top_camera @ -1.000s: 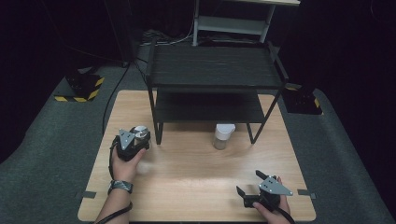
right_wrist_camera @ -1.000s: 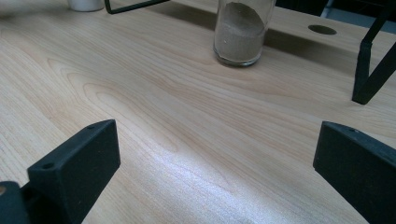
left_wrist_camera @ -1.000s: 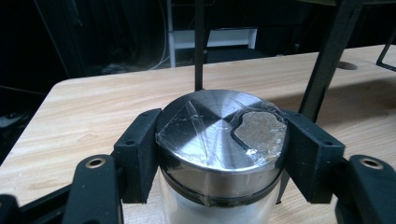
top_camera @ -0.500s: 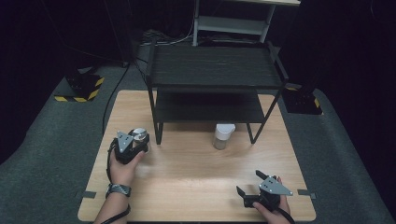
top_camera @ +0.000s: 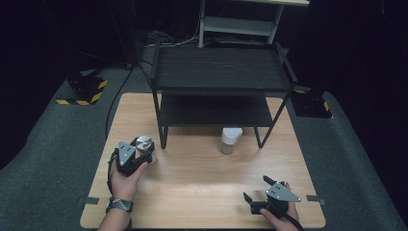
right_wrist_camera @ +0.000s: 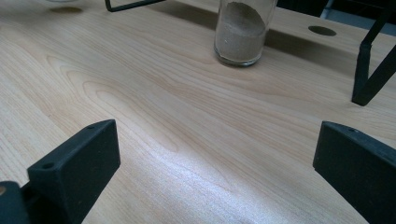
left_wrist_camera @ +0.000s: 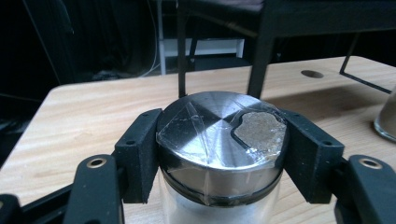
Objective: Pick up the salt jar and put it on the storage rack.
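Note:
A clear jar with a shiny metal lid (left_wrist_camera: 219, 140) sits clamped between the two black jaws of my left gripper (left_wrist_camera: 219, 154), which is shut on it. From above, that jar (top_camera: 143, 143) and left gripper (top_camera: 139, 153) are at the table's left, near the shelf's front left leg. A second jar (top_camera: 230, 139) with a white cap, holding tan powder (right_wrist_camera: 243, 32), stands under the front edge of the black shelf rack (top_camera: 221, 77). My right gripper (top_camera: 255, 190) rests open near the table's front right, pointing toward that jar, jaws wide apart over bare wood.
The black two-level rack stands on the back half of the wooden table (top_camera: 192, 178); its legs (right_wrist_camera: 371, 79) come down by the powder jar. Round holes (right_wrist_camera: 322, 31) are cut in the tabletop. Grey carpet surrounds the table.
The left gripper with the metal-lidded jar has drifted slightly toward the near edge and left. The right gripper has stayed put.

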### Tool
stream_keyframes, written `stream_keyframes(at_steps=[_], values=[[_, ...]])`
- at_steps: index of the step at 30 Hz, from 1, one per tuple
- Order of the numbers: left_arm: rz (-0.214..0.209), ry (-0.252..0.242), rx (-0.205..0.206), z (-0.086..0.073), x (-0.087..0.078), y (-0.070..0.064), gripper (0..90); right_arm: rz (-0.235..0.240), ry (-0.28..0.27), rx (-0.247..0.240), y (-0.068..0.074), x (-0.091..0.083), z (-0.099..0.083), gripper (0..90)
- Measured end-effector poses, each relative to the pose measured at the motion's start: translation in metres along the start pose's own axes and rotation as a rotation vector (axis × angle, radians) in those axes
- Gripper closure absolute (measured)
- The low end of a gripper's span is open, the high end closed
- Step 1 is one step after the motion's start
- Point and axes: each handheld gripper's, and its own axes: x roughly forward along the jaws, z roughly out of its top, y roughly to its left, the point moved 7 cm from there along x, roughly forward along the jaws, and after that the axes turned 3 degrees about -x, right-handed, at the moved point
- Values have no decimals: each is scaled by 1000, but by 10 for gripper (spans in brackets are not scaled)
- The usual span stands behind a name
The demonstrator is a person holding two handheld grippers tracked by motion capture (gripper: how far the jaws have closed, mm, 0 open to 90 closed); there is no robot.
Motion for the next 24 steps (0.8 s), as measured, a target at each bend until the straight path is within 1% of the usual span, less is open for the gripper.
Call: stream_keyframes(at_steps=[1,2,3,4,7,8,11,13,14,17,18,19,20,21,23,24], values=[[-3,-5,0,1,-2,-2,350,-1,0,0,0,0,0,4],[-7,-20,0,4,-6,-5,351,-1,-1,0,0,0,0,4],[-7,-20,0,4,-6,-5,350,-1,-1,0,0,0,0,4],[-10,-27,11,7,-10,-9,350,0,-3,1,0,0,0,4],[-22,-32,19,10,-12,-13,350,1,-3,1,0,0,0,4],[-34,-37,22,12,-14,-17,350,0,-3,1,0,0,0,3],[-46,-42,33,16,-17,-23,350,0,-2,1,0,0,0,3],[-60,-47,33,19,-18,-29,350,1,-2,1,0,0,0,4],[-60,-47,33,19,-18,-29,350,1,-2,1,0,0,0,4],[-67,-49,49,24,-20,-37,350,2,-3,3,-1,0,0,4],[-78,-49,56,27,-21,-41,350,2,-3,5,-1,0,0,3],[-78,-49,56,27,-21,-41,350,2,-3,5,-1,0,0,3],[-88,-52,57,30,-22,-45,350,2,-4,5,-1,0,0,4],[-88,-52,57,30,-22,-45,350,2,-4,5,-1,0,0,4],[-103,-56,53,35,-23,-51,350,2,-4,4,-1,0,-1,4],[-103,-56,53,35,-23,-51,350,2,-4,4,-1,0,-1,4]])
